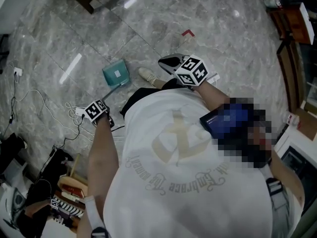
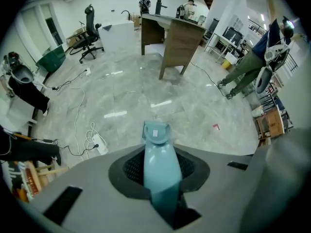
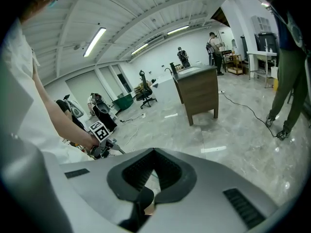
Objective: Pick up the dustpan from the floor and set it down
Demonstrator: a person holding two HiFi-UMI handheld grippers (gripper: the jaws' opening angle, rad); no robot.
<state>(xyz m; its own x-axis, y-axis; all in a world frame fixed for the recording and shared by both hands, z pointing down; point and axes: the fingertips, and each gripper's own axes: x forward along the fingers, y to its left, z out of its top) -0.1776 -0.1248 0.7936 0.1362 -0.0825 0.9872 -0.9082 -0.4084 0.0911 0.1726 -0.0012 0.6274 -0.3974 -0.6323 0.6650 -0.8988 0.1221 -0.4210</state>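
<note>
Straight down from the head view: a glossy grey marble-look floor (image 1: 59,43) in big polished tiles, with ceiling lights streaking across it. On that floor side of things sits the dustpan (image 1: 116,73), teal plastic with a squarish pan and a small white label on its face. Whether the pan rests on the tiles or hangs just clear of them, I cannot tell.

The dustpan's handle (image 2: 160,166) runs from the pan back to the left gripper (image 1: 99,112), which points down with its black-and-white marker cube on top. In the left gripper view that smooth, rounded teal handle stands right between the ribbed dark pads (image 2: 130,169), and they clamp it from both sides — a firm pinch.

The right gripper (image 1: 171,62) is held out in front of the white T-shirt, well apart from the pan. In its own view the right gripper's (image 3: 154,152) pads sit pressed together with nothing between them.

A pale shoe (image 1: 147,75) stands just beside the pan. White cables and a power strip (image 1: 77,114) lie on the tiles near the left gripper — the same strip (image 2: 99,142) shows in its view. A red tape mark (image 1: 188,32) lies further out. A wooden desk (image 2: 175,38) stands across the room, with an office chair (image 2: 90,33) beyond, and another person (image 2: 243,69) stands off to the right.
</note>
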